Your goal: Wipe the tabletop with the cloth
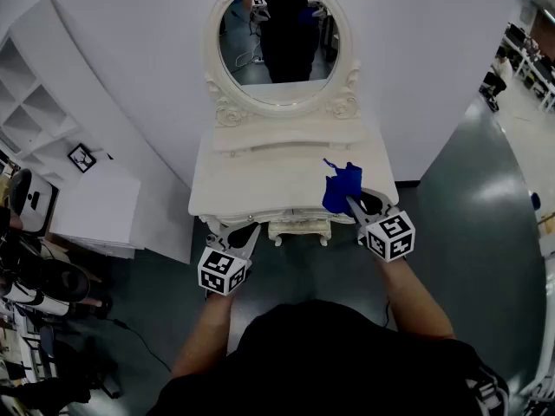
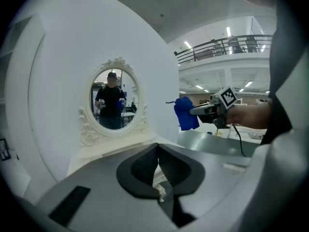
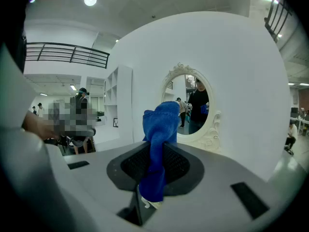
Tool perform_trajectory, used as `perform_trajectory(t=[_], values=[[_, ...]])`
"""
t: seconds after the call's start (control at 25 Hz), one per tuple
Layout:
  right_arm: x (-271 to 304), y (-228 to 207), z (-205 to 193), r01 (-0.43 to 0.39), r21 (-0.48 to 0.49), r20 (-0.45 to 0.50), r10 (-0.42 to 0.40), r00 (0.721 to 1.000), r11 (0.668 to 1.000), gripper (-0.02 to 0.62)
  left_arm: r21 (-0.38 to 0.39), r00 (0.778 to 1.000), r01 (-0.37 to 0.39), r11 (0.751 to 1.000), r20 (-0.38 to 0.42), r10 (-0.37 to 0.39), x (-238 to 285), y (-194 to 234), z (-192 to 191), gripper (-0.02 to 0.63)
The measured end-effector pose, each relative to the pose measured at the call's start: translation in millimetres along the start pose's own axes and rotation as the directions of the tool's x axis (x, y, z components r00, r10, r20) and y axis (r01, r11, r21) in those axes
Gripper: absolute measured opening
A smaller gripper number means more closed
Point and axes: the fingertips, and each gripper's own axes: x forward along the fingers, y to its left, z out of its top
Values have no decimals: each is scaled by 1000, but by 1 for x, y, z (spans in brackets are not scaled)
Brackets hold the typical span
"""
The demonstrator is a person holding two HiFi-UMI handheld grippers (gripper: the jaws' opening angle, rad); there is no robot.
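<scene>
Head view. The white carved dressing-table worktop (image 1: pixel 260 180) stands against the wall, with an oval framed mirror (image 1: pixel 277 33) behind it. The right gripper (image 1: pixel 357 204) sits over the worktop's right front corner. A bunched blue cloth (image 1: pixel 341 189) sticks out of its tip towards the mirror. The left gripper (image 1: pixel 245 232) is at the front left edge, just off the rim, well apart from the cloth.

Left gripper view. The jaws are drawn together on nothing (only a thin slit between them). Across the frame the cloth droops from the right gripper and looks lifted clear of the surface, though contact can't be confirmed from here.

Right gripper view. The jaws are clenched on the cloth at its middle. Its long axis runs out along the jaws, with the loose bulk ahead of them and a short tail behind.

Judgement: wiping has not begun. The bare worktop lies below the cloth and to its left, so the right gripper is the one placed to lower it and sweep leftward.
</scene>
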Motion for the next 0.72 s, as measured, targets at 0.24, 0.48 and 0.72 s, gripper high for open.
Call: perform_trajectory(t=[0.24, 0.48, 0.72], values=[[-1, 4, 3, 1, -4, -3, -1, 1000, 1000, 57, 9, 1000, -3, 1000, 3, 3, -5, -2, 6, 11], [0, 4, 1, -12, 7, -2, 12, 1000, 1000, 58, 1, 1000, -24, 1000, 10, 24, -6, -2, 6, 11], [7, -2, -7, -9, 14, -21, 9, 1000, 1000, 58, -3, 999, -39, 999, 4, 39, -9, -3, -4, 11]])
